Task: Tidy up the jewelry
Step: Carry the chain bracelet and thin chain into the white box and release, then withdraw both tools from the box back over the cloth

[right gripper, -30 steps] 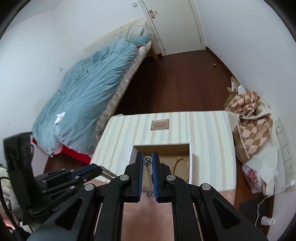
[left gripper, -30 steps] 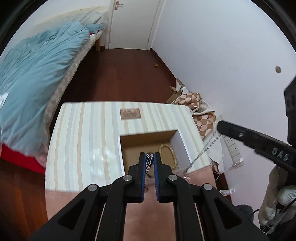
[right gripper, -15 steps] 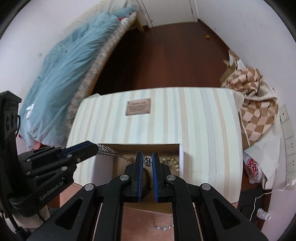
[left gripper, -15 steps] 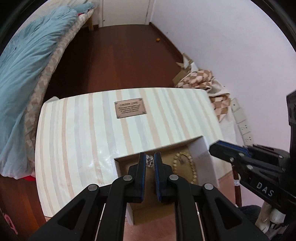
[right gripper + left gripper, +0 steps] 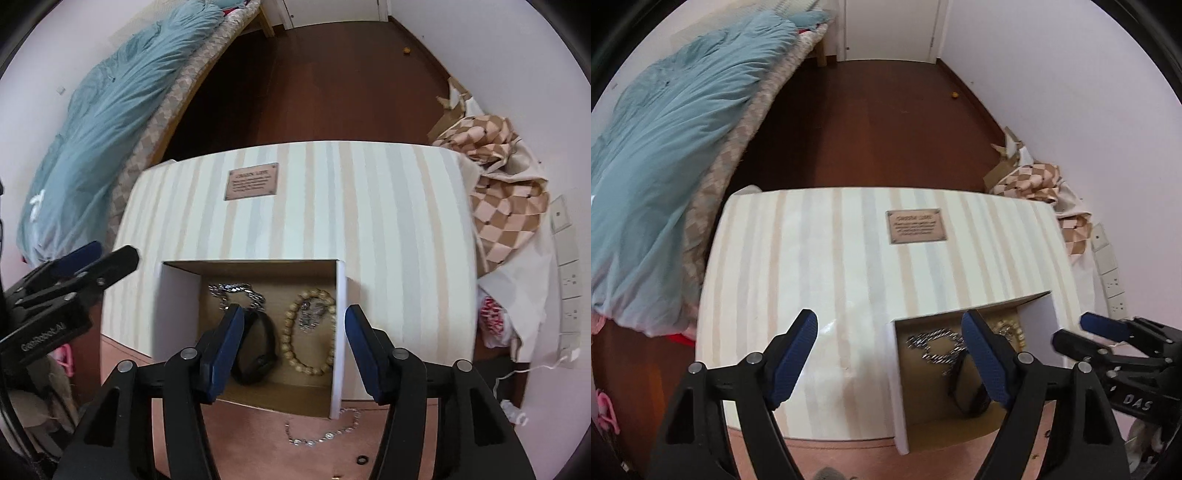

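Observation:
A striped box (image 5: 332, 206) has an open cardboard compartment (image 5: 266, 273) at its near edge. Inside lie a silver chain (image 5: 236, 291), a black band (image 5: 256, 349) and a wooden bead bracelet (image 5: 291, 339) with a small silver piece (image 5: 312, 315) in it. My right gripper (image 5: 291, 354) is open and empty just above the compartment. My left gripper (image 5: 890, 360) is open and empty over the box top, left of the compartment (image 5: 960, 354); the chain (image 5: 936, 345) shows there too. A thin silver necklace (image 5: 325, 434) lies on the pink surface in front of the box.
A small black ring (image 5: 362, 460) lies on the pink surface (image 5: 258, 435). A bed with a blue duvet (image 5: 665, 147) stands at the left. Checkered cloth (image 5: 506, 206) is piled at the right by the wall. Dark wooden floor (image 5: 868, 122) lies beyond the box.
Both grippers have opened and let go of the silver chain, which now lies in the compartment. The left gripper has shifted left over the box top.

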`<state>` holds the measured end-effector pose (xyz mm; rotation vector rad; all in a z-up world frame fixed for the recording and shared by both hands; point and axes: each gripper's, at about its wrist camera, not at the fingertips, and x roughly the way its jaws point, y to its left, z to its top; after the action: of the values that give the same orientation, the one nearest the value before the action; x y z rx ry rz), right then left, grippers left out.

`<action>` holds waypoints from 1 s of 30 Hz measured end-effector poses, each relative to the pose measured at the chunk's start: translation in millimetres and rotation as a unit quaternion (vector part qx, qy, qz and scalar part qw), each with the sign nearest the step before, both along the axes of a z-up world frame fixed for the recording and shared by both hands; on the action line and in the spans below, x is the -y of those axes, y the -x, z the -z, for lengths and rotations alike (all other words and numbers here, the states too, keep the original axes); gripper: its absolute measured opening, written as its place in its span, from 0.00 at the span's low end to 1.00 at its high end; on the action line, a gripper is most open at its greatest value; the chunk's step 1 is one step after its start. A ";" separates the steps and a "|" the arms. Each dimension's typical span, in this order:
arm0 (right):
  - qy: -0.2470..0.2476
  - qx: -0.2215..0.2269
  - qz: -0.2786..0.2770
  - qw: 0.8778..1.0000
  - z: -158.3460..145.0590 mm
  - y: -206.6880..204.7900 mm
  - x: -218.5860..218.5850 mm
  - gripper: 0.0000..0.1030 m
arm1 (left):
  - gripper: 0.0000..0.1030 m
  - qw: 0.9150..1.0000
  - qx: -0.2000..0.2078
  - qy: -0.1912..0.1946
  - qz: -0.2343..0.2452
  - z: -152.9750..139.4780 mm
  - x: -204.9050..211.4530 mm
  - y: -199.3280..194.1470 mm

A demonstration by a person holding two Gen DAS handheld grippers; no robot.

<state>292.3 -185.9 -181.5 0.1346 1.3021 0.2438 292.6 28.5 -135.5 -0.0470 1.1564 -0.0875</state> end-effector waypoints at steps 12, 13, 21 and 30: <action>0.144 0.051 0.035 0.988 8.0 46.3 4.2 0.95 | 1.00 0.997 0.009 -0.068 -0.043 28.6 -3.7 52.5; 0.150 0.054 0.036 0.986 8.3 48.7 3.8 0.95 | 1.00 0.997 0.007 -0.070 -0.045 32.0 -2.4 56.5; 0.159 0.068 0.047 0.984 5.6 66.6 4.9 0.97 | 1.00 0.996 0.012 -0.065 -0.061 30.5 4.2 78.5; 0.144 0.103 0.057 0.983 -27.1 99.2 7.5 0.97 | 1.00 0.996 0.049 -0.054 -0.060 -7.1 14.0 107.0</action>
<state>193.1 -193.4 -154.5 -0.0616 1.1054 -0.0298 185.6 14.5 -128.3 -0.0150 1.0570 0.0782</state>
